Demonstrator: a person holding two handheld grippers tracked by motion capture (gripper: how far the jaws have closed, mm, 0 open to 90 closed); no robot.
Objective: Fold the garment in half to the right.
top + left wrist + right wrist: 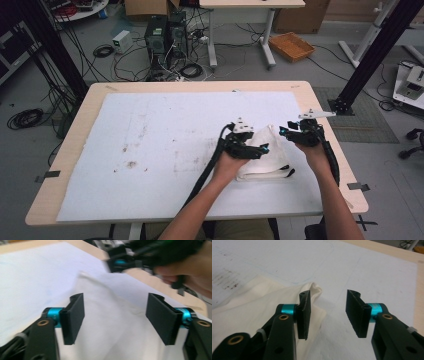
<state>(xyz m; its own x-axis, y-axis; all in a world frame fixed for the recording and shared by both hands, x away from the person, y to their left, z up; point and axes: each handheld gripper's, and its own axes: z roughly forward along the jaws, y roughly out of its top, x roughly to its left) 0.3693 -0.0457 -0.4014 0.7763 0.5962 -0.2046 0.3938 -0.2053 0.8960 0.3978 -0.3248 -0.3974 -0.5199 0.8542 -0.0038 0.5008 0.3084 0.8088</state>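
A folded cream cloth (270,162) lies on the right part of the white mat (165,145). My left gripper (262,149) hovers over the cloth's near left part, pointing right. In the left gripper view its jaws (115,317) stand open, with the cloth (112,310) spread below them and nothing pressed between the pads. My right gripper (286,131) is at the cloth's far right corner. Seen from its own camera, the right gripper (328,313) is open. Its left pad sits just over the raised cloth corner (313,290) and bare mat lies under the gap.
The mat covers most of a wooden table (75,130), whose right edge is close to my right hand. Beyond the table stand computer towers (165,35), loose cables, a wicker tray (291,46) and black frame posts (370,55).
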